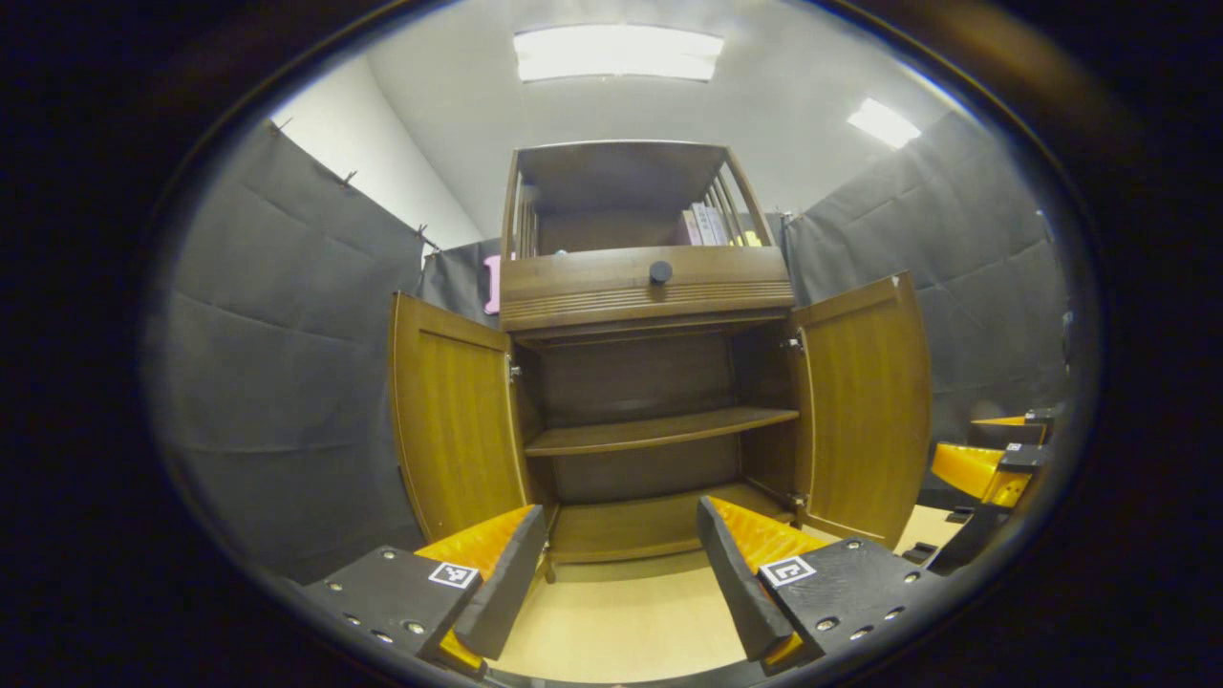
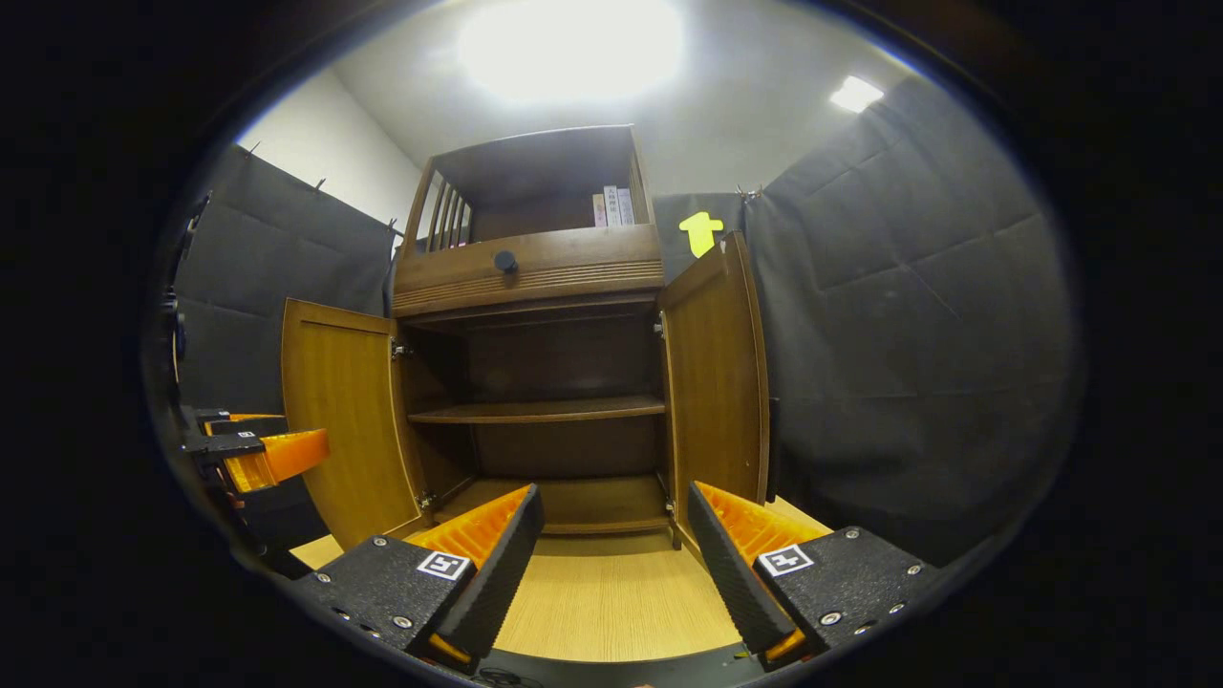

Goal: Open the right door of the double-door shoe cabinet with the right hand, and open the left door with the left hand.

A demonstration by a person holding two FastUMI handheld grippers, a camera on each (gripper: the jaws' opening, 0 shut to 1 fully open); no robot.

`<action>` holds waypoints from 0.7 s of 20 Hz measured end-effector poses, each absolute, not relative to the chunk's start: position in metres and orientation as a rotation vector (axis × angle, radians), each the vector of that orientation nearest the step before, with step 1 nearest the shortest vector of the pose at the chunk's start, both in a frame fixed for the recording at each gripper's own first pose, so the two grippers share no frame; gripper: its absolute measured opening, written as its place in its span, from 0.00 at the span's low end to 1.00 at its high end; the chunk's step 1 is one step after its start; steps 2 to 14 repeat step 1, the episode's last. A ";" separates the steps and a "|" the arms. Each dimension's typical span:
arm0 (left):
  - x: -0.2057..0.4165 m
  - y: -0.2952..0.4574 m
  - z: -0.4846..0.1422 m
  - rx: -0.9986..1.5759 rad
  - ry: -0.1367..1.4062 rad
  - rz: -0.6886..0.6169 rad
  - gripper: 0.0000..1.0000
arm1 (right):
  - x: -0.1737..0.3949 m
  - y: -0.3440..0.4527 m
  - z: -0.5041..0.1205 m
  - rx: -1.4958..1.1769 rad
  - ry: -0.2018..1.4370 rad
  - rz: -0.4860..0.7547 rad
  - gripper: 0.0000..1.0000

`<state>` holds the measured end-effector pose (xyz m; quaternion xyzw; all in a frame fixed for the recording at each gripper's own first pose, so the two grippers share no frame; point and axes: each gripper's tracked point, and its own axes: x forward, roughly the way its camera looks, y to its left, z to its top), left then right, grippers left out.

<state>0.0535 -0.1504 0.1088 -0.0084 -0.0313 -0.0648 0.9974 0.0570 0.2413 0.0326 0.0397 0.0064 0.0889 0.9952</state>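
A brown wooden shoe cabinet stands ahead with both lower doors swung wide. Its left door and right door hang open, showing one bare shelf inside. My left gripper is open, held back from the cabinet's base with nothing between its fingers. My right gripper is open too, a short way in front of the cabinet's foot. The right gripper appears at the right edge of the left gripper view; the left gripper appears at the left of the right gripper view.
A drawer with a dark round knob sits above the doors, and an upper shelf holds a few books. Black cloth walls close in on both sides. Light wooden floor lies between me and the cabinet.
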 end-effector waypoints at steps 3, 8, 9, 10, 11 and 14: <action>0.053 -0.151 0.110 -0.017 -0.067 -0.130 0.96 | 0.057 0.243 0.034 0.082 0.011 0.180 0.94; 0.053 -0.151 0.110 -0.017 -0.067 -0.130 0.96 | 0.057 0.243 0.034 0.082 0.011 0.180 0.94; 0.053 -0.151 0.110 -0.017 -0.067 -0.130 0.96 | 0.057 0.243 0.034 0.082 0.011 0.180 0.94; 0.053 -0.151 0.110 -0.017 -0.067 -0.130 0.96 | 0.057 0.243 0.034 0.082 0.011 0.180 0.94; 0.053 -0.151 0.110 -0.017 -0.067 -0.130 0.96 | 0.057 0.243 0.034 0.082 0.011 0.180 0.94; 0.053 -0.151 0.110 -0.017 -0.067 -0.130 0.96 | 0.057 0.243 0.034 0.082 0.011 0.180 0.94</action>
